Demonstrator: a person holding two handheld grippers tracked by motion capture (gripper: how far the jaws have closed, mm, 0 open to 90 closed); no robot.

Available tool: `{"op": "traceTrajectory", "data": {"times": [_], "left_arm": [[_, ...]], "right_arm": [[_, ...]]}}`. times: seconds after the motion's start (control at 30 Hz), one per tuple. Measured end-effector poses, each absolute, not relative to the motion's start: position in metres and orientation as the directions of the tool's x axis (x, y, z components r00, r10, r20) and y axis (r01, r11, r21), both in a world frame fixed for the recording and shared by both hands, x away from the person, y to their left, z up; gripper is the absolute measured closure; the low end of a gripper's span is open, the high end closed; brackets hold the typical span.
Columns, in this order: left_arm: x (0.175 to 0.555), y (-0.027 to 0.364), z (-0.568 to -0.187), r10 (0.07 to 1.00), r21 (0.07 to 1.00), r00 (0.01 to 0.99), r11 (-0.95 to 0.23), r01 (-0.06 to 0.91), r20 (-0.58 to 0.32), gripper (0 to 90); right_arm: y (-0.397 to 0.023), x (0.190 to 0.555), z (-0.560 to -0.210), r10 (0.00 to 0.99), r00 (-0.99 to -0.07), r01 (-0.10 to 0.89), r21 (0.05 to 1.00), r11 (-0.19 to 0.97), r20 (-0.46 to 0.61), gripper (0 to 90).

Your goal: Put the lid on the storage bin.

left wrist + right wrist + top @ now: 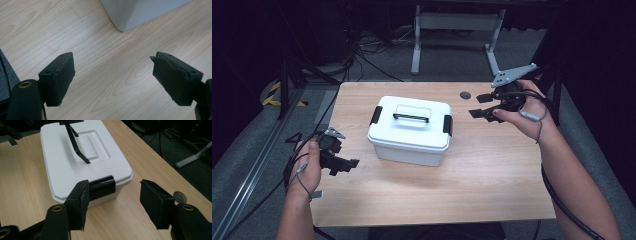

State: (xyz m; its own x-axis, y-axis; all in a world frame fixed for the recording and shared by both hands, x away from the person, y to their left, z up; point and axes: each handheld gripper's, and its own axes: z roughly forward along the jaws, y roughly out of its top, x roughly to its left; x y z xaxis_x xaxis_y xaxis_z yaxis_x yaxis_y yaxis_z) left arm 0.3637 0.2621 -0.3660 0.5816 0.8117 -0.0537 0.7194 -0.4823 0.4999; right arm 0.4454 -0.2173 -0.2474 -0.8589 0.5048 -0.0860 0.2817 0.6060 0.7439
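Two black latches clamp the white lidded storage box (409,131) at mid-surface, seen whole from the high view; the right gripper view adds a coin (180,196) near the surface edge. Both claws, left (343,166) and right (480,105), gape wide, holding nothing.

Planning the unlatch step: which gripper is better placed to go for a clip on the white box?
Right, probably. The right gripper is open and aimed at the black clip on the white box, close ahead. The left gripper, also open, faces bare table with just a box corner showing.
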Motion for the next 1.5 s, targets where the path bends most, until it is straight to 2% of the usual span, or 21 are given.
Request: {"op": "traceTrajectory", "data": {"times": [0.4,0.67,0.93,1.13,1.23,1.5], "left_arm": [[0.360,0.267,-0.368,0.797,0.489,0.602,-0.506,0.711,-0.052,19.1],[0.358,0.269,-0.368,0.801,0.493,0.597,-0.502,0.711,-0.044,19.5],[0.358,0.269,-0.372,0.817,0.491,0.575,-0.486,0.723,-0.038,19.9],[0.359,0.266,-0.375,0.823,0.482,0.567,-0.480,0.733,-0.044,19.2],[0.360,0.265,-0.376,0.824,0.489,0.566,-0.477,0.730,-0.041,18.2],[0.362,0.266,-0.380,0.821,0.485,0.570,-0.488,0.726,-0.028,18.6]], "right_arm": [[-0.262,0.446,-0.261,0.593,-0.803,0.363,0.741,0.566,-0.060,36.9],[-0.289,0.446,-0.275,0.610,-0.789,0.382,0.721,0.578,-0.071,37.4],[-0.311,0.442,-0.315,0.646,-0.763,0.414,0.757,0.505,-0.013,36.3],[-0.320,0.446,-0.347,0.665,-0.746,0.468,0.737,0.488,0.034,35.5],[-0.323,0.451,-0.357,0.678,-0.735,0.483,0.709,0.514,0.009,35.0],[-0.323,0.453,-0.378,0.691,-0.722,0.522,0.679,0.515,0.031,33.0]]}}
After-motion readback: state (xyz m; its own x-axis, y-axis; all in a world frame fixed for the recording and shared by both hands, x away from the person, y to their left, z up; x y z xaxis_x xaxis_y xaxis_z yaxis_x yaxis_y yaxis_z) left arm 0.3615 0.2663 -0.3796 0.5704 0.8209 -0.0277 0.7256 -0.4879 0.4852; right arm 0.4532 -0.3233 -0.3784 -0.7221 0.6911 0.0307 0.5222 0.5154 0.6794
